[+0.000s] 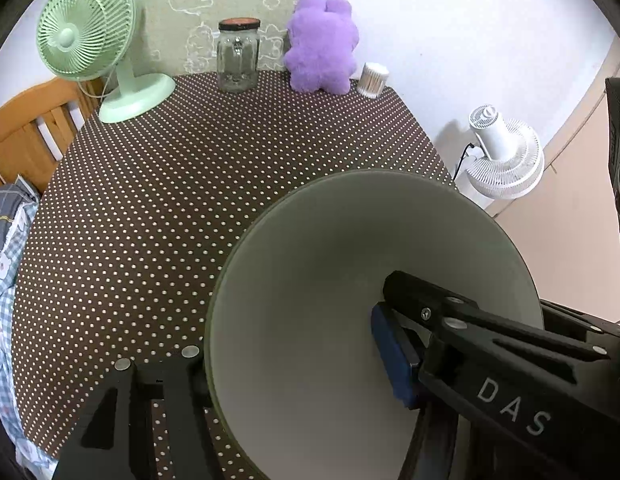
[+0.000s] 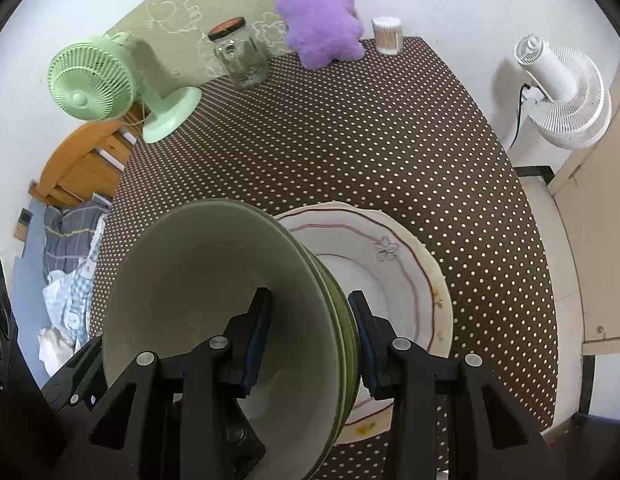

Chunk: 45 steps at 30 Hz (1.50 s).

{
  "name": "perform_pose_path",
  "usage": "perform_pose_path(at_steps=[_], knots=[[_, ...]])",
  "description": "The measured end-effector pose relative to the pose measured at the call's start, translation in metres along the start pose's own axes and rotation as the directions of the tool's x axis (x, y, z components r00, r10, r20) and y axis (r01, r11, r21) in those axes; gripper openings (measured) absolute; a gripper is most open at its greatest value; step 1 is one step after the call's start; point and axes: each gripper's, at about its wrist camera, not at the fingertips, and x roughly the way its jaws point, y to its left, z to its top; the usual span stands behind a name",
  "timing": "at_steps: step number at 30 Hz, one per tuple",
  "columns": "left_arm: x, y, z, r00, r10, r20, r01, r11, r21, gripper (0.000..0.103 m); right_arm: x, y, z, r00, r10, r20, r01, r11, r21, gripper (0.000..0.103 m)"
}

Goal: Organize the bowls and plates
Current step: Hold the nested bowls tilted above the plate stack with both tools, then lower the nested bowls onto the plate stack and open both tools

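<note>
A pale green bowl (image 1: 330, 272) fills the lower middle of the left wrist view. My left gripper (image 1: 294, 352) is shut on its rim, one finger inside the bowl and one outside. In the right wrist view the green bowl (image 2: 198, 280) tops a stack of green bowls held tilted above a white plate (image 2: 390, 264) with a red line and flower pattern. My right gripper (image 2: 310, 320) is shut on the stack's rim, one finger inside, one outside. The plate lies on the brown dotted table (image 2: 350, 132).
At the table's back stand a green desk fan (image 1: 90, 36), a glass jar (image 1: 237, 56), a purple plush toy (image 1: 322, 44) and a toothpick holder (image 1: 373, 79). A white floor fan (image 2: 562, 92) stands right of the table. A wooden chair (image 1: 30, 124) is at the left.
</note>
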Motion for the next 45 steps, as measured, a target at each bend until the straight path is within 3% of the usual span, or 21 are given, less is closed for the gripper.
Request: perform_pose_path(at_steps=[16, 31, 36, 45], knots=[[0.041, -0.008, 0.002, 0.997, -0.003, -0.077, 0.000, 0.999, -0.039, 0.061, 0.036, -0.031, 0.013, 0.996, -0.010, -0.087, 0.011, 1.000, 0.011, 0.043], [0.046, -0.012, -0.003, 0.999, 0.016, -0.034, -0.017, 0.999, -0.040, 0.062, 0.043, -0.037, 0.019, 0.998, -0.005, -0.070, 0.005, 1.000, -0.004, 0.044], [0.047, -0.012, -0.008, 0.999, 0.034, -0.041, -0.036, 0.998, -0.050, 0.073, 0.039, -0.039, 0.014, 0.998, -0.011, -0.061, 0.010, 1.000, -0.019, 0.045], [0.025, -0.005, -0.018, 0.996, 0.090, 0.013, -0.089, 0.995, -0.045, 0.092, 0.012, -0.036, 0.001, 0.998, -0.054, 0.038, 0.057, 0.995, -0.080, 0.078]])
